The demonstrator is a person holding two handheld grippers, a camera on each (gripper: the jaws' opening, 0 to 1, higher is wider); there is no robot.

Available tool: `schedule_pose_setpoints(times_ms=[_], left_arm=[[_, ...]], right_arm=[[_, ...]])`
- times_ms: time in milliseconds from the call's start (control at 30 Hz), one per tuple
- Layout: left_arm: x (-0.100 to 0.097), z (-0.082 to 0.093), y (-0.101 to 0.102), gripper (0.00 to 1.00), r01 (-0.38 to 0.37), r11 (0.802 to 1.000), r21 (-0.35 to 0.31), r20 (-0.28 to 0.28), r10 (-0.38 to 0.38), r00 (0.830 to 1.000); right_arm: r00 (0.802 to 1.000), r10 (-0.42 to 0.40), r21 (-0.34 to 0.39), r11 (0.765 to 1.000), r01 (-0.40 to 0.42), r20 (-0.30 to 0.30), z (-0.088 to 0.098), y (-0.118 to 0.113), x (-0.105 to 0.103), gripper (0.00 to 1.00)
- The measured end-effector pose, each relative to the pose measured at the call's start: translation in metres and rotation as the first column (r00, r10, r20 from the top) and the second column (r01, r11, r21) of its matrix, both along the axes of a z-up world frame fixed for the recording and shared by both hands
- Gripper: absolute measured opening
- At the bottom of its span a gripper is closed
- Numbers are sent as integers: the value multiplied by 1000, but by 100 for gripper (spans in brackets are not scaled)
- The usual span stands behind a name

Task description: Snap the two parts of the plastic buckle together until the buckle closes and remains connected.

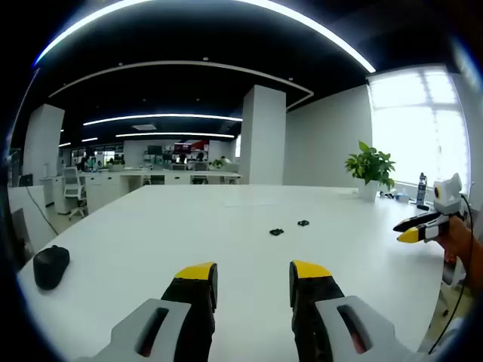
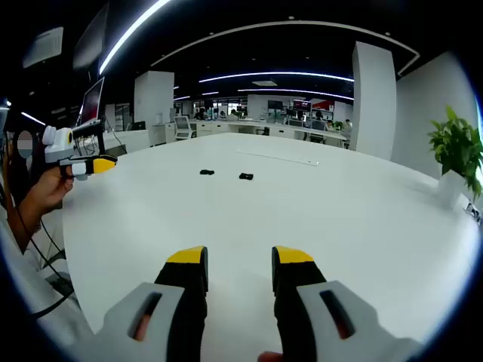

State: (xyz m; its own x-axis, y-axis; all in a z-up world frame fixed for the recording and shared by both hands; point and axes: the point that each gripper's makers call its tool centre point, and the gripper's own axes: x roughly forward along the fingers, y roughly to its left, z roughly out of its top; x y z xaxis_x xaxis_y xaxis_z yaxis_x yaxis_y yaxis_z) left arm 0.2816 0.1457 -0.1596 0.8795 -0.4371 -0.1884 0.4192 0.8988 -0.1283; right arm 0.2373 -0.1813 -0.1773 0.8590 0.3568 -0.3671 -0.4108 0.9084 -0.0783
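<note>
Where the left gripper view looks out, the left gripper hangs open, empty, over the white table; two buckle parts lie apart, well ahead (black mouse far left). Right gripper view: right gripper open, empty; parts ahead, slightly left.

This is an open-plan office. A large white table takes up the near ground, and far behind it run rows of desks with monitors and a swivel chair. Long curved light strips cross the dark ceiling above white square pillars. A potted plant stands on the right by a bright window.
</note>
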Motion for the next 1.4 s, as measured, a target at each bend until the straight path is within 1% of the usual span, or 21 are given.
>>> schedule_pose_setpoints(times_ms=[67,100,133,200,367,533,633,1000,1067,1400], left_arm=[[0,-1,0,40,-3,1000,2,-1,3,1000],[0,0,1,43,-9,1000,-3,2,9,1000],[0,3,1,46,-12,1000,-13,23,13,1000],[0,4,1,50,-14,1000,-6,33,14,999],[0,5,-2,50,-7,1000,-3,37,7,999],[0,2,-8,48,16,1000,-9,18,-16,1000],[1,2,-12,47,23,1000,-6,19,-23,1000],[4,1,-16,47,43,999,5,6,-43,999],[4,1,-18,47,57,998,-5,3,-57,998],[8,0,-17,47,59,998,2,1,-59,998]], right_arm=[[1000,-3,0,1000,3,2,0,-1,-1,34],[1000,-5,0,1000,5,2,0,-2,-1,34],[1000,-8,2,1000,8,3,-1,-3,-1,34],[1000,-9,4,1000,9,2,-1,-3,-2,34],[1000,-4,5,1000,4,-4,-4,-1,-3,34],[1000,-2,0,1000,2,-1,-2,-1,-2,34],[1000,0,-2,1000,0,0,-2,0,-2,34],[1000,4,2,1000,-4,0,0,1,3,33],[1000,6,0,1000,-6,1,0,2,4,33],[1000,-1,-6,1000,1,1,-1,-2,8,33]])
